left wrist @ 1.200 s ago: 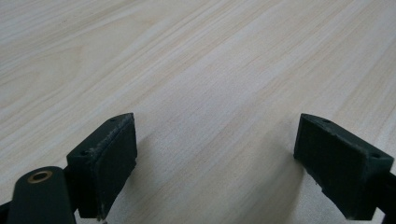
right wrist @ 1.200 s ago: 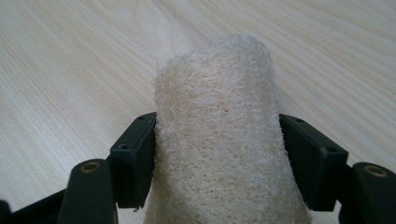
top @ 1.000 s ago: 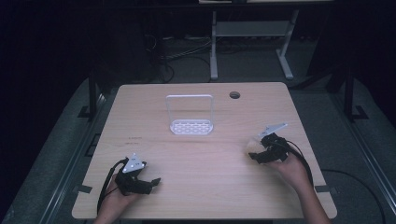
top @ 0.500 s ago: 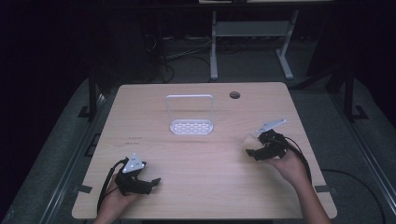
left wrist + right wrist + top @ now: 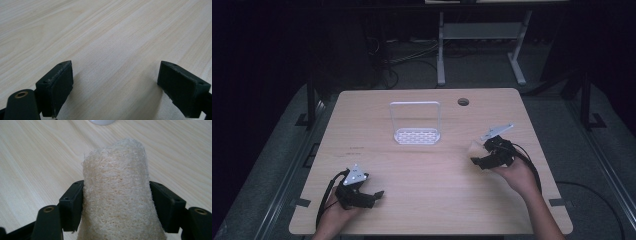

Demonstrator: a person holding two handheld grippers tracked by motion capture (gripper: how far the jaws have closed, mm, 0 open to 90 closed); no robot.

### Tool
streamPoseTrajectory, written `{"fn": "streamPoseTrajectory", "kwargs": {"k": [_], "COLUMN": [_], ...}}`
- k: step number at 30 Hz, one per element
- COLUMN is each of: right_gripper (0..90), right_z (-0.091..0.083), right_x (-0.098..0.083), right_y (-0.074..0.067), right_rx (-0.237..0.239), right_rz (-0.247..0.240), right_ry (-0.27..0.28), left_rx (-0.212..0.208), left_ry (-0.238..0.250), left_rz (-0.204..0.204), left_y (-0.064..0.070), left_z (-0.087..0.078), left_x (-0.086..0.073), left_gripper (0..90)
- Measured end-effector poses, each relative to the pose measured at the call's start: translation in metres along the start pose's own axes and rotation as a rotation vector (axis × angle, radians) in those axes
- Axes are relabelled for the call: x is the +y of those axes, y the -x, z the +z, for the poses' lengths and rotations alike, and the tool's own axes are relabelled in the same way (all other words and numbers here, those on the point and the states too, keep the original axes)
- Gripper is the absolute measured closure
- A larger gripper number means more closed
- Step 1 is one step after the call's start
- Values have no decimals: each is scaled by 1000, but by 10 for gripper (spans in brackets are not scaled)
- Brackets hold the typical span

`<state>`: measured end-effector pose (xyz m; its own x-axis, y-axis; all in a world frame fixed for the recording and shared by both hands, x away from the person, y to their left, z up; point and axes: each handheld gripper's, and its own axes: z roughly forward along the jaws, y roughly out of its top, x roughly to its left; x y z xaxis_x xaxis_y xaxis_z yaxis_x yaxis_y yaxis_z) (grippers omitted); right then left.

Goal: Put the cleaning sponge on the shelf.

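The right gripper [image 5: 475, 154], its fingers clamped on the loofah sponge [image 5: 117, 195], has lifted it slightly off the surface [image 5: 422, 170] toward the white rack [image 5: 416, 135], while the left gripper [image 5: 377, 195] rests open

You have a pale wooden table [image 5: 422, 165] in front of you, its grain running in long light streaks. Toward the far side stands a white rack [image 5: 416, 124], with an upright wire frame rising from a perforated base. Near the far right edge, a small round hole [image 5: 463, 102] is cut through the tabletop. Beyond the table, a white metal stand [image 5: 479, 47] rests on the dark floor.
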<state>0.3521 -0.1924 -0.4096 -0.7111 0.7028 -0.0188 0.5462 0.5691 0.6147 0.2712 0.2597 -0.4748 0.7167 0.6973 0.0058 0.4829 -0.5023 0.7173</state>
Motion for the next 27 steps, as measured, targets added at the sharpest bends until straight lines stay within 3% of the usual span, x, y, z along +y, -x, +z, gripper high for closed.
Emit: {"fn": "streamPoseTrajectory", "kwargs": {"k": [27], "right_gripper": [319], "right_z": [12], "right_x": [35], "right_y": [-16], "right_rx": [42], "right_rz": [-56], "right_ry": [12], "left_rx": [-2], "left_ry": [0], "left_rz": [1], "left_y": [0], "left_z": [0], "left_x": [0], "left_gripper": [125]}}
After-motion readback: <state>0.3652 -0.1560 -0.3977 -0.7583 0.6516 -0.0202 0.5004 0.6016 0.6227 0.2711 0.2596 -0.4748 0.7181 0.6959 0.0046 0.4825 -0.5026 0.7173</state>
